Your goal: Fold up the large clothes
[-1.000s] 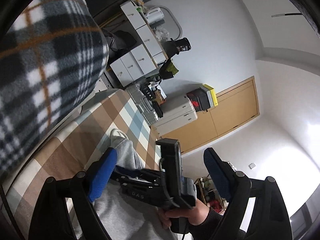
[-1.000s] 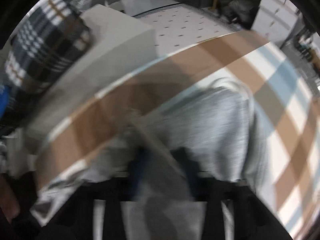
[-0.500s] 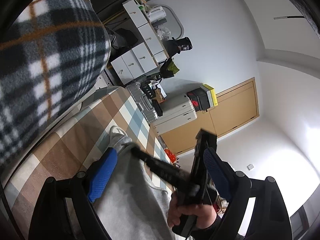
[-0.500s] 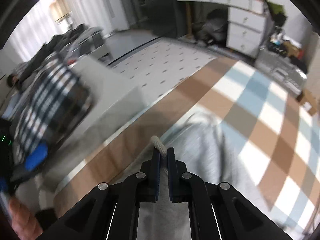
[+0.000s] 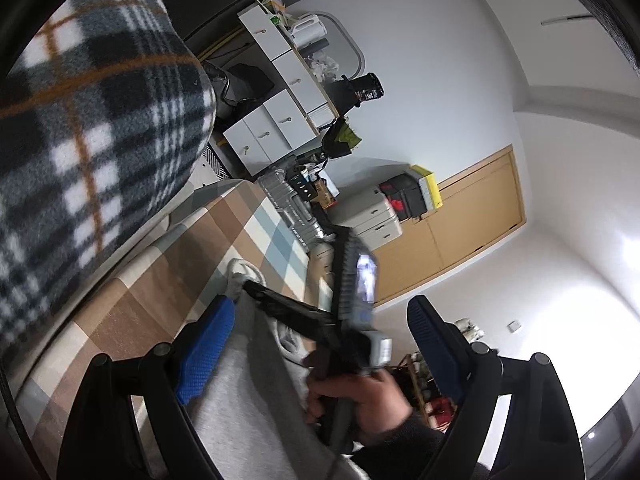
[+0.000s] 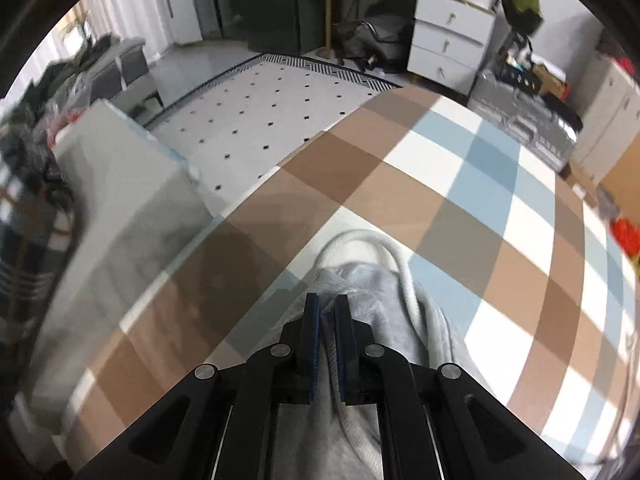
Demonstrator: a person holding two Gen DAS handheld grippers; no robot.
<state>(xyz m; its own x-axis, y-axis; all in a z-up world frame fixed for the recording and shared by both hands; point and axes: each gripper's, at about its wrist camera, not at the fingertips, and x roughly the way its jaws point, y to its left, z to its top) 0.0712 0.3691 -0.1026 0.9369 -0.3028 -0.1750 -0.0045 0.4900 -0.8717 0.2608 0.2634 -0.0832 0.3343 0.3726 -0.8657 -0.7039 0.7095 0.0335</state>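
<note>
While the person's plaid sleeve is filling the left edge of the left wrist view, the left claw is hanging idle beside the work, its blue pads standing wide apart with nothing pressed between them. It is hovering low over the near end of the gray sweatshirt, probably waiting so it can pin or lift a part of the garment once the other hand has finished its adjustment. The sweatshirt itself is lying on the bench, which is covered with a brown, blue and white checked cloth, and its hood end with the white drawstring is pointing toward the far side of the bench. Further right, a hand is gripping the right claw, which is angling steeply down at the hood. Its jaws have just been opening a little and are standing narrow, with a fold of gray fabric and cord in the slit between them; whether the pads are pressing on the cloth I cannot tell. That low, pinching stance suggests it is tidying the hood flat before the next fold.
</note>
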